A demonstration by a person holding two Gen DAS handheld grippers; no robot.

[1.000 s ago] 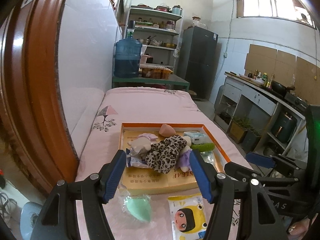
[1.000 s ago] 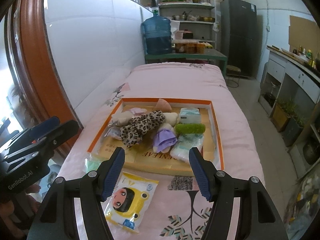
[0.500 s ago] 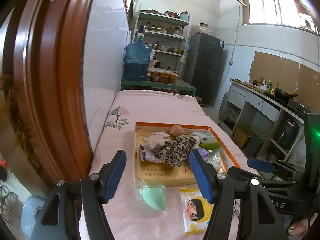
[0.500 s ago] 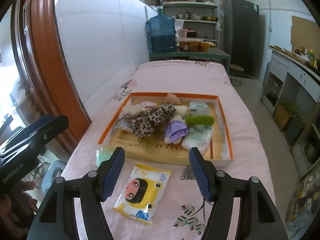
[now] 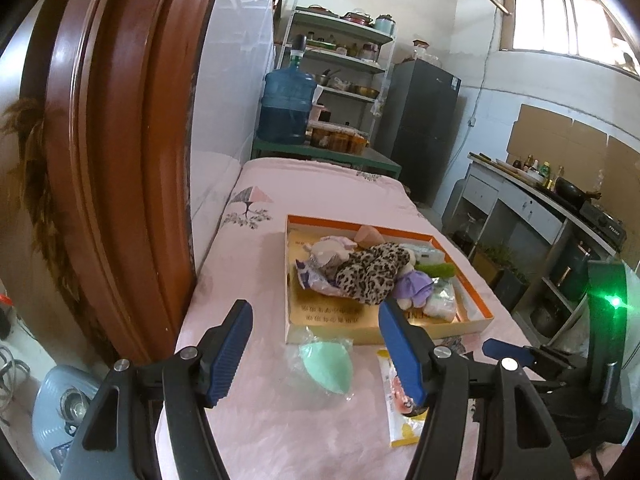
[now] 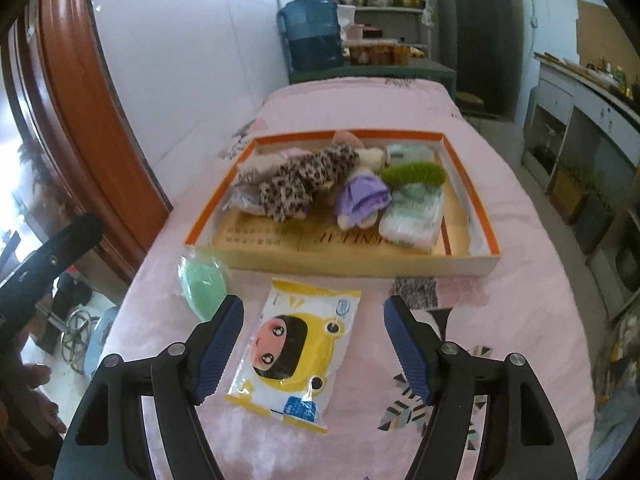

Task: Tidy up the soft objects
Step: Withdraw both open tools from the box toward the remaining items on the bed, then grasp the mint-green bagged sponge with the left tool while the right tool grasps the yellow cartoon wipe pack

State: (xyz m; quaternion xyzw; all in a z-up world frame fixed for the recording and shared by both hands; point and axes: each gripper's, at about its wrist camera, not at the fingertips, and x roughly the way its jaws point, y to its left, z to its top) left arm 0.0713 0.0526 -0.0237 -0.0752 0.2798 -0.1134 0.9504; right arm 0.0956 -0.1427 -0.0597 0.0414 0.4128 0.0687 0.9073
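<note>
Right claw lower, jaws just widened, framing wipes packet

A shallow orange-rimmed cardboard tray lies on the pink sheet, piled with soft things: a leopard-print plush cloth draped across the middle, a purple-dressed doll beside it, a fuzzy green roll and a white soft pack to the right. In front of the tray, outside it, lie a mint-green sponge in clear wrap and a flat yellow cartoon-face wipes packet, close together.
</note>
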